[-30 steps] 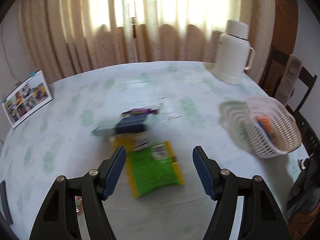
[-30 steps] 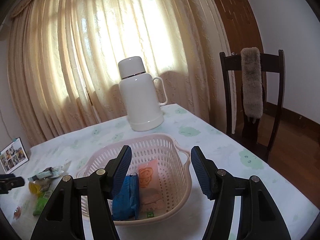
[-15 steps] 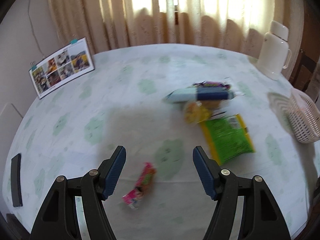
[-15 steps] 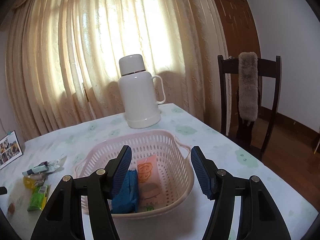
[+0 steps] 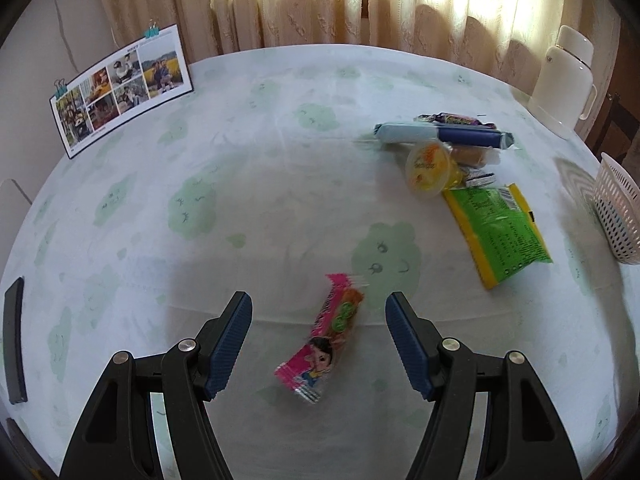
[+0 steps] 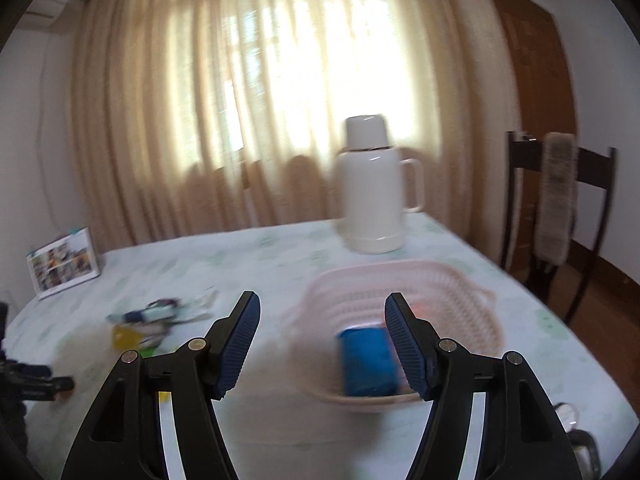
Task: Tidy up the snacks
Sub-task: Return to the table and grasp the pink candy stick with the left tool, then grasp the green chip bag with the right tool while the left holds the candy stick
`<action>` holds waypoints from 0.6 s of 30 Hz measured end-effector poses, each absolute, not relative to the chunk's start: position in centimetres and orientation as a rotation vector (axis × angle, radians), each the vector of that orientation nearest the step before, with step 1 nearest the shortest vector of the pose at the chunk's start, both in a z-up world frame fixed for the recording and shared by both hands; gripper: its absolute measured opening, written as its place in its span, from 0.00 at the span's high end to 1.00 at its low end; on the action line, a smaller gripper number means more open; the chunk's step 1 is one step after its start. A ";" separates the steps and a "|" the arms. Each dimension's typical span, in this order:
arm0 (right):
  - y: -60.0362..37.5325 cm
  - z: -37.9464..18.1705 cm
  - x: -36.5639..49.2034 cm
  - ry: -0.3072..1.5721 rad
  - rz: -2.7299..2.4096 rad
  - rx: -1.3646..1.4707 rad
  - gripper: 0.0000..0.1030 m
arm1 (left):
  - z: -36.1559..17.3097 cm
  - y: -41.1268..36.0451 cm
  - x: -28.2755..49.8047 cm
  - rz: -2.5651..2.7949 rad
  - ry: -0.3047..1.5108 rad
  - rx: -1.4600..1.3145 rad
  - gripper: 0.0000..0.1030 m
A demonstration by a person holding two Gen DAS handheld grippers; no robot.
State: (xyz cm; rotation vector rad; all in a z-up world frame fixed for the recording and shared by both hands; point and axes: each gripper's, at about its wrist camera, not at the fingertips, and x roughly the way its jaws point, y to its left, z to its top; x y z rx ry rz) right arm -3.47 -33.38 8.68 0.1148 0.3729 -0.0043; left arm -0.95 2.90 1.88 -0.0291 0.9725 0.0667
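Pink snack packet (image 5: 326, 340) lies slantwise on the near tablecloth between the left gripper (image 5: 319, 340)'s parted, empty jaws; a skewed pinch may slip it. Right gripper (image 6: 322, 344), opening, apparently empty, hangs near the blurred basket (image 6: 472, 300).

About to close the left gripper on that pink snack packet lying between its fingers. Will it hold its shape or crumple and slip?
The pink snack packet looks like thin glossy film with crimped ends, so it will probably crumple somewhat and may slide on the pads. It lies flat on the tablecloth, so it seems unlikely to roll. It is probably light.
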 end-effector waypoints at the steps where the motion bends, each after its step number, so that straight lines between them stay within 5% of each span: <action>1: -32.8 8.5 -3.2 0.387 0.020 0.112 0.36 | 1.7 3.1 -1.0 0.067 0.975 -0.034 0.36; 6: -29.8 7.5 -1.8 0.466 0.137 0.101 0.36 | 0.7 4.1 -0.8 0.059 0.992 -0.067 0.39; 14: -25.4 5.8 0.1 0.597 0.287 0.062 0.36 | 0.9 4.3 -1.2 0.032 0.951 -0.062 0.81; 18: -23.5 4.4 1.1 0.678 0.343 0.058 0.36 | 1.6 4.3 -1.4 0.009 0.922 -0.088 0.81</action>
